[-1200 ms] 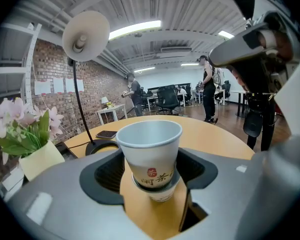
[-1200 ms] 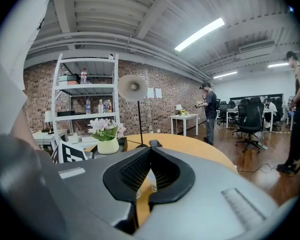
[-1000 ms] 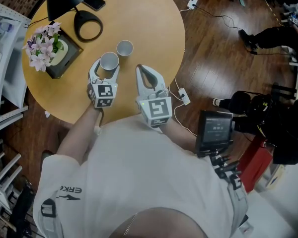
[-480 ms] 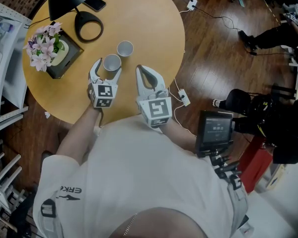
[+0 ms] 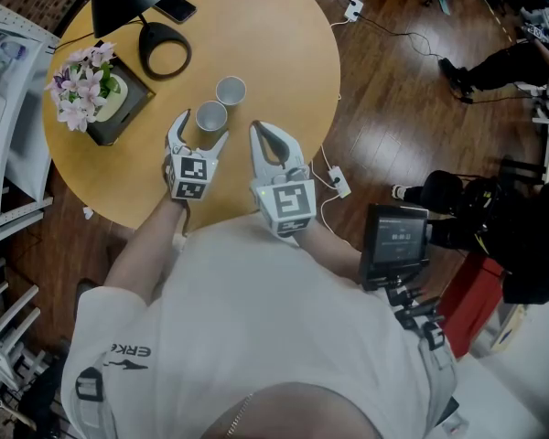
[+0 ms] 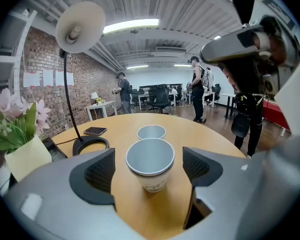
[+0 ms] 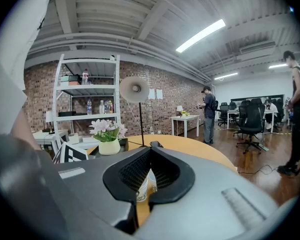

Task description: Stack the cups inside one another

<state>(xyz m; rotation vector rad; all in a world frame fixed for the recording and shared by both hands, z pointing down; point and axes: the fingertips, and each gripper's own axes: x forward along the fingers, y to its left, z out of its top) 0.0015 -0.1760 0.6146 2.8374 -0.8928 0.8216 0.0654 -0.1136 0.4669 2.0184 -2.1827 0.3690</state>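
Jaws of left gripper (image 5: 201,131): spread to full width, just been opening, clamping nothing. Between them, clear of both pads: near cup (image 6: 150,163), upright on the counter (image 5: 284,53), mouth up, empty inside. Just past the jaw tips, slightly right of the centre line: second cup (image 6: 151,132), also upright, close to the first but apart from it, not nested. Jaws of right gripper (image 7: 150,150): closed tip to tip, nothing pinched. Parked right beside the left gripper, right of the near cup, low over the counter. Visible through the slot under its closed tips: both cups, ahead and a bit left. Further out, beyond the left jaw: lamp base (image 5: 165,48), a black ring, with the lamp shade (image 6: 80,26) overhead and a dark phone (image 6: 95,131) behind. Left of that jaw: pink flowers (image 5: 76,88) in a pale pot (image 6: 27,159). Off the counter, right of the right jaws: wood floor (image 5: 412,108) with a white plug block (image 5: 338,180). Far ahead of the left jaws: brick wall (image 6: 90,74), people (image 6: 124,91) standing.
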